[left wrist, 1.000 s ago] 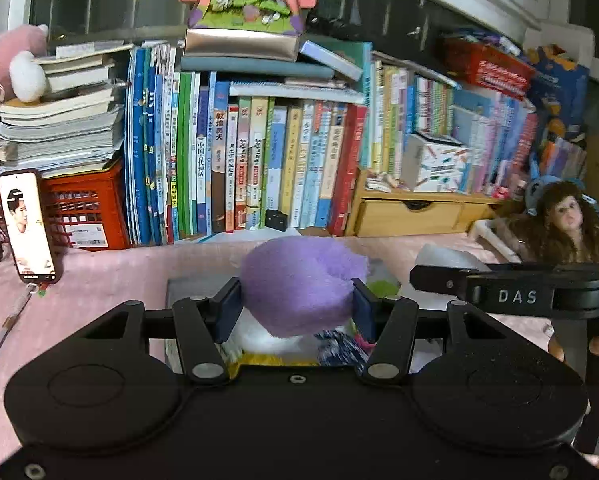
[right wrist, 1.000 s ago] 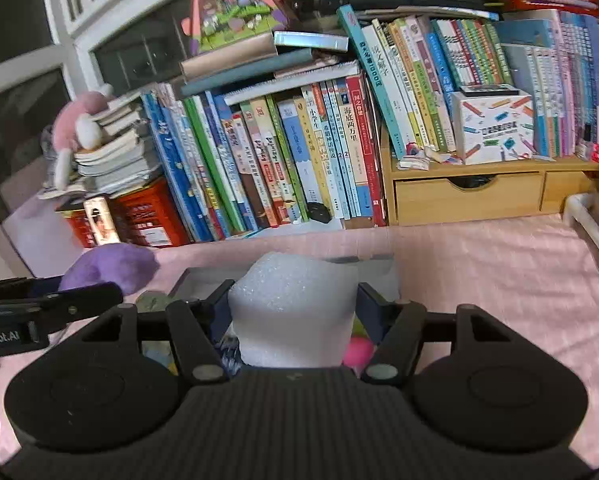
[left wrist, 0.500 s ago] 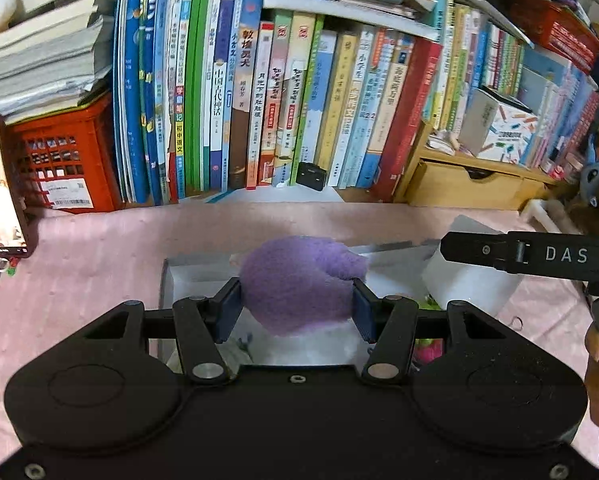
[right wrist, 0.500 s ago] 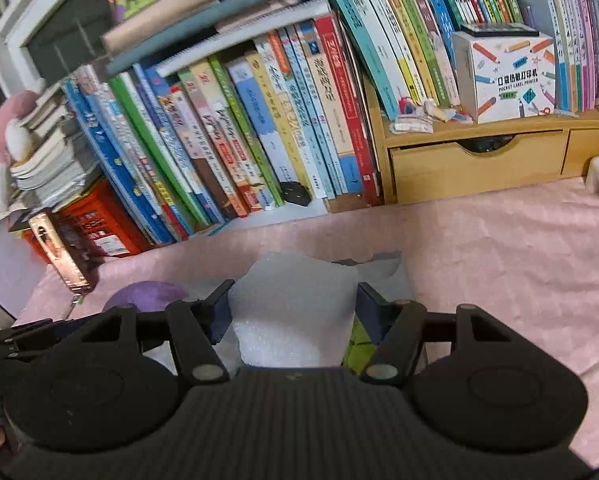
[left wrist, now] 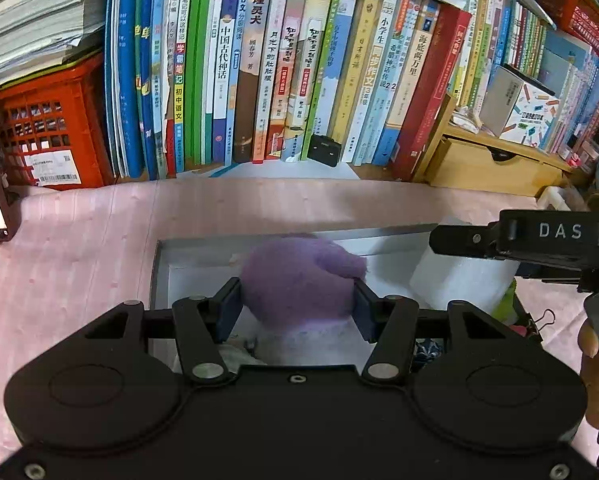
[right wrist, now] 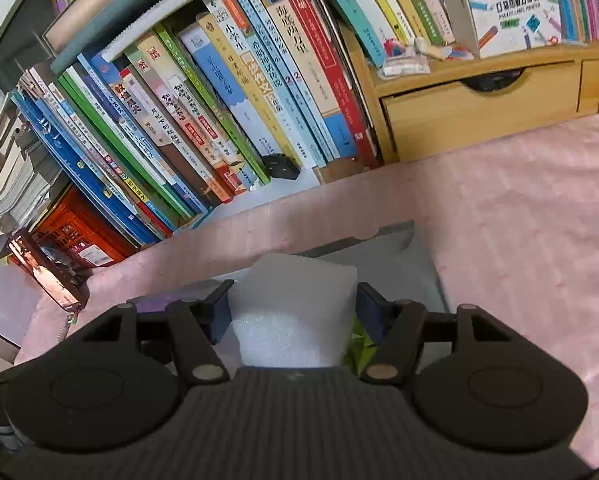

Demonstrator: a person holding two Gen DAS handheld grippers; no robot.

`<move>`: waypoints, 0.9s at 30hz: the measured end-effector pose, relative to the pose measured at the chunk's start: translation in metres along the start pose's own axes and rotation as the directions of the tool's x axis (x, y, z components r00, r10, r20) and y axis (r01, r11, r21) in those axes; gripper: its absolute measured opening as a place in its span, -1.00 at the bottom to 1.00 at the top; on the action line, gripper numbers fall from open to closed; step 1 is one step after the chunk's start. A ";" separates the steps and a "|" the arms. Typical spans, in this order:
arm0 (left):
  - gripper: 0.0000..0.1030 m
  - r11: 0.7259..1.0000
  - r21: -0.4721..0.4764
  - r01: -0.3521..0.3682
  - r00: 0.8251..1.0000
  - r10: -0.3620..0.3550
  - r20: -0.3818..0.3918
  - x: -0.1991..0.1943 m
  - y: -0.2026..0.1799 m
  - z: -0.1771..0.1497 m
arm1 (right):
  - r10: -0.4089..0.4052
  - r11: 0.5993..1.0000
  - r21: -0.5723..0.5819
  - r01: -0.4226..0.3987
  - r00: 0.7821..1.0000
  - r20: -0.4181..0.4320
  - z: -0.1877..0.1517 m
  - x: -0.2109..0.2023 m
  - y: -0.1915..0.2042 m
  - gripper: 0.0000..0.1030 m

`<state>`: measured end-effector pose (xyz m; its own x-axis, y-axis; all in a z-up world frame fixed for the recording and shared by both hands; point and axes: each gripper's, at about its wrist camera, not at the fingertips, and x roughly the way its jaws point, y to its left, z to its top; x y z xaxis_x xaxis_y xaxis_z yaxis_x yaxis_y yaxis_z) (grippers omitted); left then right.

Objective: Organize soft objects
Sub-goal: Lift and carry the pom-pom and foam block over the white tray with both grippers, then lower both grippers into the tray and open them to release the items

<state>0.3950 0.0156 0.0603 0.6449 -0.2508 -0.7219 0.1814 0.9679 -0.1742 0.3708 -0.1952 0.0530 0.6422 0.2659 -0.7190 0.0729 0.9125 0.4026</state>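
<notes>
Left gripper (left wrist: 297,306) clamped on purple plush (left wrist: 299,280) at frame centre, over the grey box (left wrist: 161,268). Right gripper (right wrist: 292,308) clamped on white foam block (right wrist: 295,308), low centre, over the box's far rim. "DAS" readable at right. Open pink cloth (right wrist: 519,208) beyond. Farthest, upright books (left wrist: 259,60), red crate (left wrist: 39,128), wooden drawer (right wrist: 479,108).

Purple plush (left wrist: 299,284) – fuzzy, matt; white foam block (right wrist: 295,312) – grainy; pink tablecloth (right wrist: 519,220) – ribbed cloth.
</notes>
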 end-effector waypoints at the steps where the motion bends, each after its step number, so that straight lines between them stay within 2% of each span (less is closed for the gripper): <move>1: 0.06 1.000 -0.001 0.002 1.000 -0.002 0.000 0.000 0.001 0.000 | 0.001 1.000 -0.003 -0.001 1.000 -0.003 0.000 0.002 0.001 0.31; 12: 0.06 1.000 0.021 -0.008 1.000 0.008 0.002 0.004 0.001 -0.002 | 0.005 0.997 -0.072 -0.007 1.000 -0.027 -0.004 0.012 0.014 0.27; 16: 0.06 1.000 0.027 -0.010 1.000 0.010 0.006 0.005 0.001 -0.004 | 0.131 0.991 0.032 -0.131 0.991 0.000 0.001 0.006 0.006 0.27; 19: 0.01 0.999 0.036 -0.015 1.000 0.015 -0.013 0.009 0.000 -0.006 | 0.114 0.992 0.048 -0.113 0.993 -0.007 0.003 0.009 0.006 0.27; 27: 0.02 0.999 0.032 0.000 1.000 0.001 -0.019 0.012 0.002 -0.009 | 0.063 0.998 0.017 -0.062 0.994 -0.084 -0.006 0.028 0.009 0.28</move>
<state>0.3964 0.0146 0.0457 0.6310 -0.2496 -0.7346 0.2049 0.9668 -0.1526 0.3853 -0.1773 0.0331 0.5789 0.3482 -0.7373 0.0464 0.8887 0.4561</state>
